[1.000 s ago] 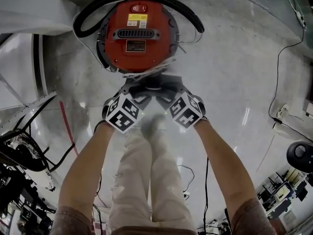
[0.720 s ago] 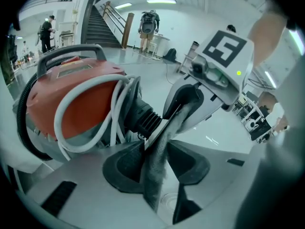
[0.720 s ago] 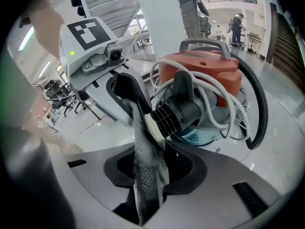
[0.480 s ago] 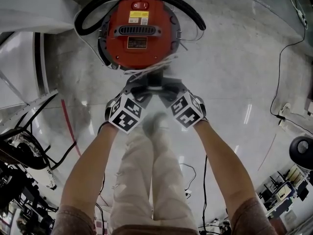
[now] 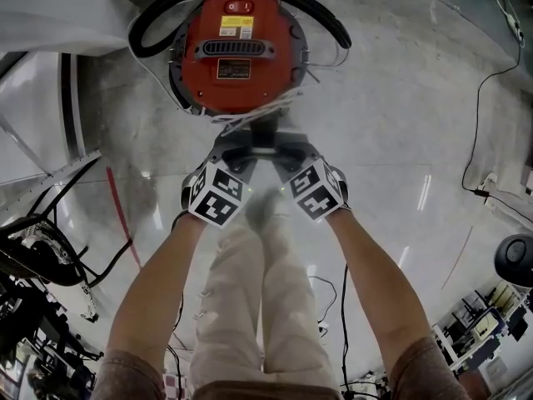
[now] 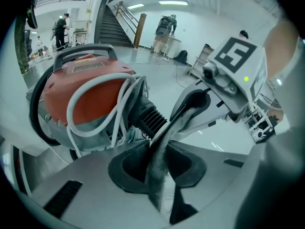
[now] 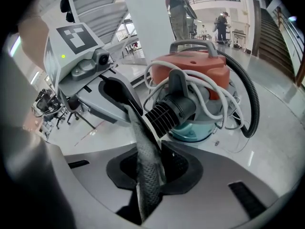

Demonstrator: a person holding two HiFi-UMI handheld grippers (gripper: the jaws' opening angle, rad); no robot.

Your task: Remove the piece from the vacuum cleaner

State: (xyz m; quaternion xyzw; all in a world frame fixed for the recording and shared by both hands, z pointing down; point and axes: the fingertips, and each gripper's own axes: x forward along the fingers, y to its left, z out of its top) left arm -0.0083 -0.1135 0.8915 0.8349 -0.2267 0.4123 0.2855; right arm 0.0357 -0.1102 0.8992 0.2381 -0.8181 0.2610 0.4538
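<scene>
Ribbed black piece (image 6: pixel 150 119) sticks out the front of the red vacuum cleaner (image 5: pixel 237 52), which is parked on the floor (image 5: pixel 400 123). The left gripper (image 6: pixel 160 135) and right gripper (image 7: pixel 143 128) have just been closing and now pinch its end. White cord (image 6: pixel 120 116) crowds it, but there's open floor on both sides.

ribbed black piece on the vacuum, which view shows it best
The right gripper view: the ribbed black piece sits near centre, fins and round collar clear. The left gripper view shows it too, partly behind the white cord. The head view gives only a dark sliver below the red vacuum cleaner.
</scene>
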